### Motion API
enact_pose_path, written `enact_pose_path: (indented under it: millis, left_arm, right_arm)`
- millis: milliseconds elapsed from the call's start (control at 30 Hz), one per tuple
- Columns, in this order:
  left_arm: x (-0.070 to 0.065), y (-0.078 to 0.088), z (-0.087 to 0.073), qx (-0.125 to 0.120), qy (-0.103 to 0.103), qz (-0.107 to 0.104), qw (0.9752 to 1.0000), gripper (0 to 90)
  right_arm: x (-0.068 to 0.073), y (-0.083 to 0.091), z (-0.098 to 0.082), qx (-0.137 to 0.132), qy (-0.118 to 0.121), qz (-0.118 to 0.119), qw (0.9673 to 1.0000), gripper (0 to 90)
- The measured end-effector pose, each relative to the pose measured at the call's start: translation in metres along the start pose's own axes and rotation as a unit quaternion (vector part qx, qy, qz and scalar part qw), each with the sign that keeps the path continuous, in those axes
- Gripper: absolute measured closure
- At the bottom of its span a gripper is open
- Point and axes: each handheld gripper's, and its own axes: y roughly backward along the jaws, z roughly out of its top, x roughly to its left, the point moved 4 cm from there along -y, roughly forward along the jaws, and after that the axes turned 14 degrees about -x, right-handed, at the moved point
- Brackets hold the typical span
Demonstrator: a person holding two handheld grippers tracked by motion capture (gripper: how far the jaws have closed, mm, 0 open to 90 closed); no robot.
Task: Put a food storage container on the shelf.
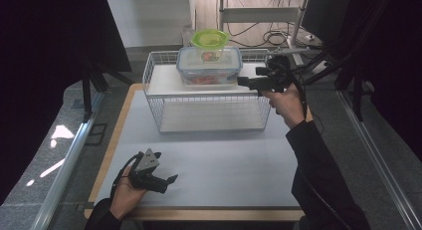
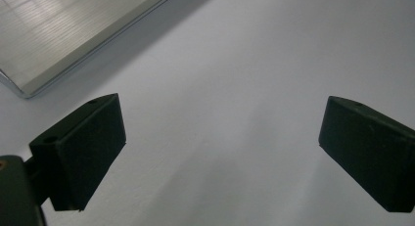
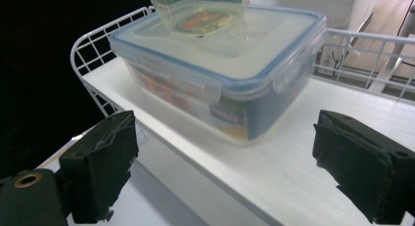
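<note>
A pale grey rectangular table top with a wooden edge [image 1: 209,160] is carrying a white wire two-tier rack [image 1: 154,75] at its far side. On the rack's white upper shelf [image 3: 313,177] a clear rectangular plastic storage box with a blue-rimmed clip lid [image 1: 209,66] is sitting, its long axis running left to right across the shelf in the high view; in the right gripper view one short end and a long side are facing the camera at an angle. A small clear tub with a lime-green lid [image 1: 210,41] is standing upright on the box's lid. The right gripper [image 1: 242,81] is hovering just beside the box's right end, jaws spread wide and holding nothing. The left gripper [image 1: 170,181] is lying low over the near left table top, well apart from the rack, jaws also gaping wide and empty.
</note>
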Motion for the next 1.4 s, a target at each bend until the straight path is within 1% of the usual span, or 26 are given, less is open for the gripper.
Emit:
enact_pose_path:
  millis: [167, 233, 467, 500, 667, 700, 900, 967, 1200, 1233, 1400]
  left_arm:
    - [0.0, 0.0, 0.0, 0.0, 0.0, -0.001, 1.0, 3.4]
    - [0.0, 0.0, 0.001, -0.003, 0.004, -0.006, 1.0, 3.2]
    - [0.0, 0.001, 0.001, -0.006, 0.006, -0.008, 0.9999, 2.8]
    - [-0.001, 0.0, 0.001, -0.008, 0.01, -0.008, 0.9999, 2.8]
    - [0.0, 0.0, 0.001, -0.006, 0.008, -0.009, 0.9999, 2.8]
    - [0.0, 0.0, 0.001, -0.005, 0.007, -0.009, 0.9999, 2.8]
    - [-0.001, 0.0, 0.001, -0.005, 0.006, -0.009, 0.9999, 2.8]
    - [-0.001, 0.0, 0.001, -0.004, 0.006, -0.009, 0.9999, 2.8]
    - [-0.001, 0.0, 0.001, -0.004, 0.006, -0.011, 0.9999, 2.8]
    - [-0.001, 0.0, 0.001, -0.004, 0.006, -0.011, 0.9999, 2.8]
    - [-0.001, 0.0, 0.001, -0.005, 0.006, -0.012, 0.9999, 2.8]
  right_arm:
    - [0.004, 0.006, -0.009, 0.006, 0.003, 0.006, 1.0, 8.5]
    - [0.008, 0.009, -0.014, 0.01, 0.004, 0.012, 0.9999, 7.7]
    - [0.017, 0.014, -0.025, 0.017, 0.008, 0.018, 0.9997, 6.9]
    - [0.018, 0.015, -0.027, 0.017, 0.01, 0.019, 0.9996, 6.7]
    - [0.024, 0.019, -0.036, 0.018, 0.013, 0.023, 0.9995, 6.0]
    - [0.026, 0.02, -0.04, 0.02, 0.017, 0.023, 0.9994, 5.7]
    - [0.03, 0.021, -0.051, 0.026, 0.03, 0.022, 0.999, 5.1]
    - [0.032, 0.022, -0.054, 0.028, 0.03, 0.023, 0.9989, 4.9]
    - [0.036, 0.023, -0.067, 0.025, 0.038, 0.027, 0.9986, 4.7]
    - [0.037, 0.023, -0.071, 0.027, 0.044, 0.027, 0.9983, 4.6]
    - [0.039, 0.024, -0.078, 0.029, 0.04, 0.031, 0.9983, 4.3]
